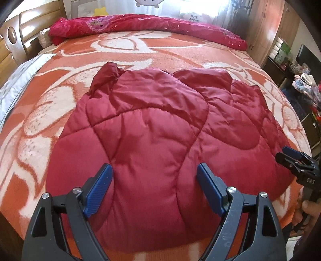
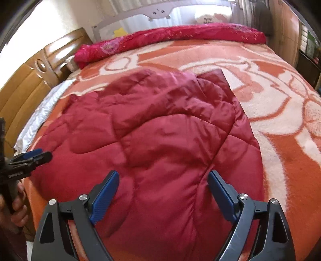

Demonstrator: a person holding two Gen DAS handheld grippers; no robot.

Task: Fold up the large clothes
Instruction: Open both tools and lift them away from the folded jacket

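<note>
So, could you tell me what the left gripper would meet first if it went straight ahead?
Probably the quilted dark-red padded jacket on the bed: the open left gripper points across it, though its height above it is unclear.

Daylight floods in from the window [image 1: 200, 8] behind the far side of the bed, blown out to white in both views. It lays a soft sheen on the red quilted jacket [image 1: 152, 128] and glare on the wooden headboard [image 2: 30, 80] (brightest on its curved panels). Shadows stay faint and short. The fisheye lenses bow the orange blanket [image 2: 280, 140] into a dome and darken the frame corners. The centre is sharp; edges smear, and the wall at upper left in the right view is overexposed.
</note>
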